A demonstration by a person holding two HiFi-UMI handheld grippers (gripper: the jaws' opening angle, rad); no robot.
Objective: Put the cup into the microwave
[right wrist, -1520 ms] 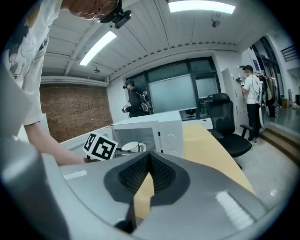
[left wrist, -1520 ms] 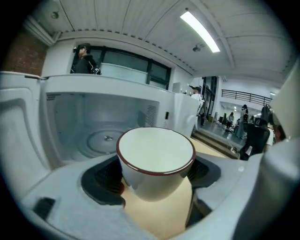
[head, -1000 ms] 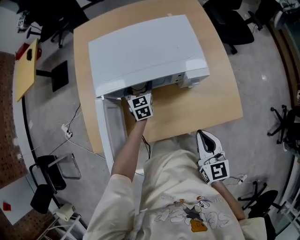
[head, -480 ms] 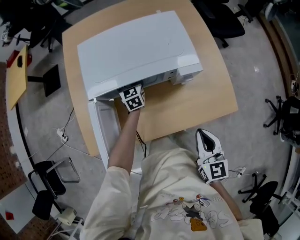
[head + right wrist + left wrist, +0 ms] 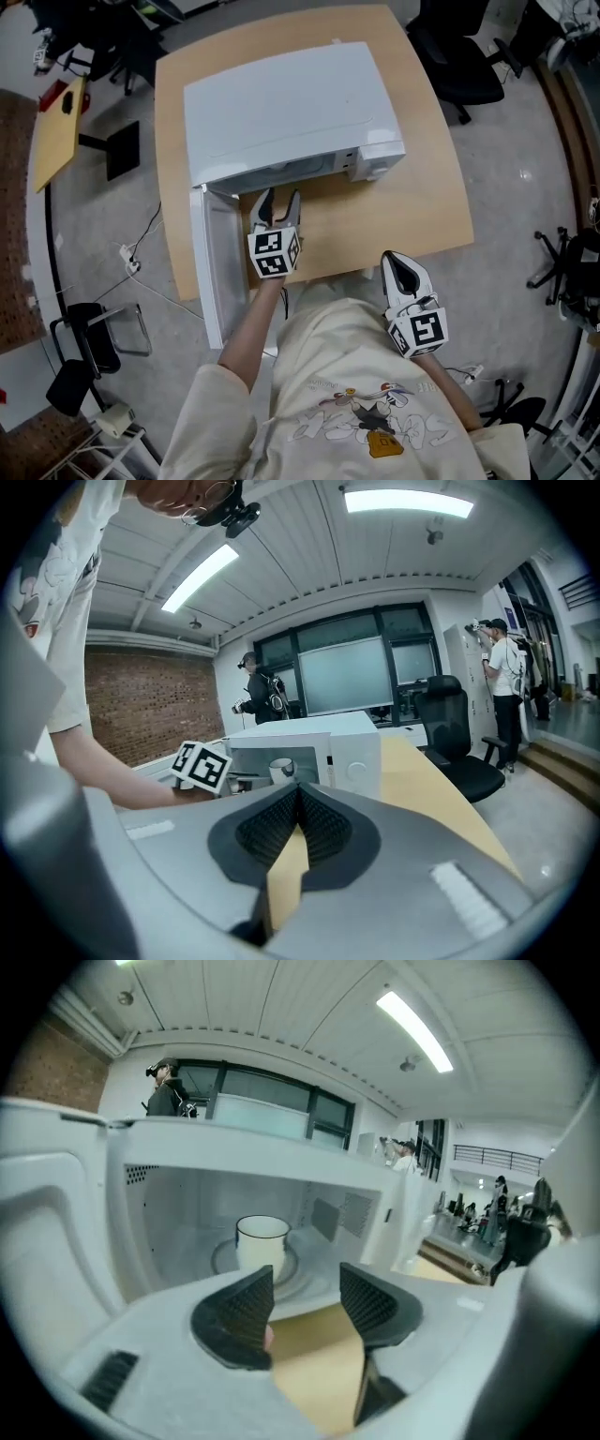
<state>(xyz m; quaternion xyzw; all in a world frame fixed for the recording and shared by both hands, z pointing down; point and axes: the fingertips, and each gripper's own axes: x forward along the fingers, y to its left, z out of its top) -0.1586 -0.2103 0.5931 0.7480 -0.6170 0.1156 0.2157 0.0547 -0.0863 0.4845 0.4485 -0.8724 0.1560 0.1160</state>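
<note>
At the far left, the white microwave door (image 5: 214, 262) stands swung fully open, hanging out past the edge of the light wooden tabletop (image 5: 403, 206). Just right of it, the left gripper (image 5: 279, 202) sits in front of the open cavity; its black ribbed fingers (image 5: 239, 1307) are apart and closing, with nothing between them. Straight ahead of those fingers, deeper inside the boxy white microwave (image 5: 281, 103), the white cylindrical cup with a dark rim (image 5: 262, 1239) stands on the round glass turntable (image 5: 225, 1260), clear of the gripper. Its long axis is vertical, mouth up; I cannot tell which way any handle points. The cup appears placed, so the door is likely next, and the left gripper is much the nearer. Far right, the right gripper (image 5: 394, 262) hovers by the person's torso, fingers pressed together and empty.
</note>
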